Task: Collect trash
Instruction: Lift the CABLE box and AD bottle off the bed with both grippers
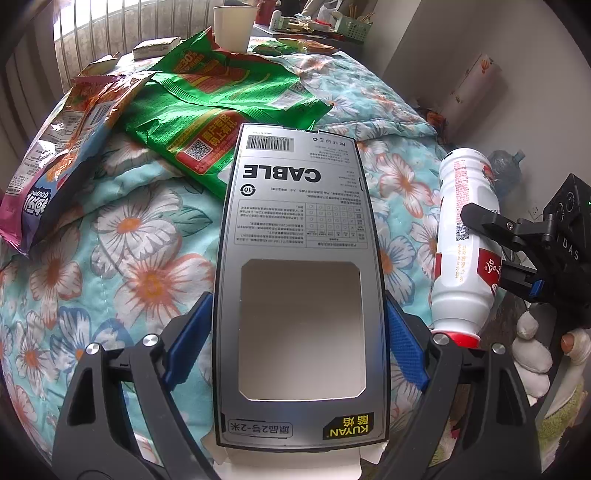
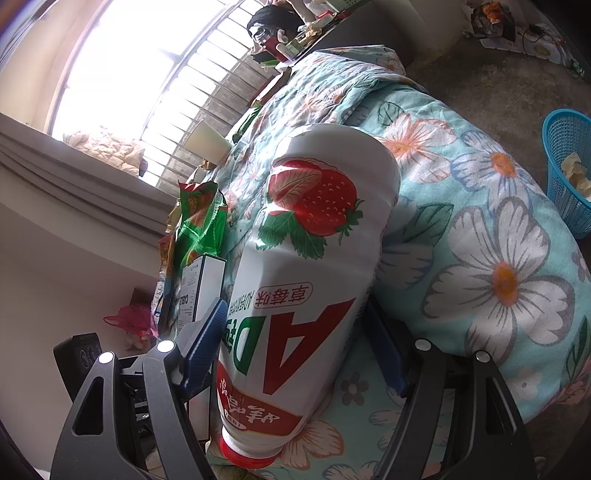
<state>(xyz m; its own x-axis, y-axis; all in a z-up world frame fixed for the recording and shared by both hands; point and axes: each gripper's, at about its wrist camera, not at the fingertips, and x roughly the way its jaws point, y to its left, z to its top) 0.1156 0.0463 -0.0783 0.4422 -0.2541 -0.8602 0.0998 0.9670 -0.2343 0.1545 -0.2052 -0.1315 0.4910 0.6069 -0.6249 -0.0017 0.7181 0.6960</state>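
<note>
Two hand-held grippers over a bed covered by a turquoise floral quilt (image 1: 122, 236). The left gripper (image 1: 297, 343) clamps a grey cable box (image 1: 295, 206) across its width, a blue pad (image 1: 188, 339) pressed to each long edge; the box lies lengthwise along the fingers, its cut-out window near the pads and the word "CABLE" toward the far end. Beyond the box, on the quilt, lie a crumpled green snack bag (image 1: 221, 99) and, to its left, a second wrapper in orange and purple (image 1: 66, 147); a paper cup (image 1: 232, 27) stands at the far edge of the bed. The right gripper (image 2: 295, 354) grips a white strawberry-drink bottle (image 2: 317, 236), the blue pads bearing on its lower body — red cap (image 2: 243, 456) toward the camera, base pointing away over the quilt. In the left wrist view the same bottle (image 1: 465, 236) appears to the right of the box, held in the black jaws of the right gripper (image 1: 491, 251), with the person's hand (image 1: 535, 354) below it. In the right wrist view the box (image 2: 201, 288) and the green bag (image 2: 201, 218) stand just left of the bottle, and a blue mesh basket (image 2: 567, 170) containing crumpled paper sits on the floor beside the bed, well apart from both grippers.
</note>
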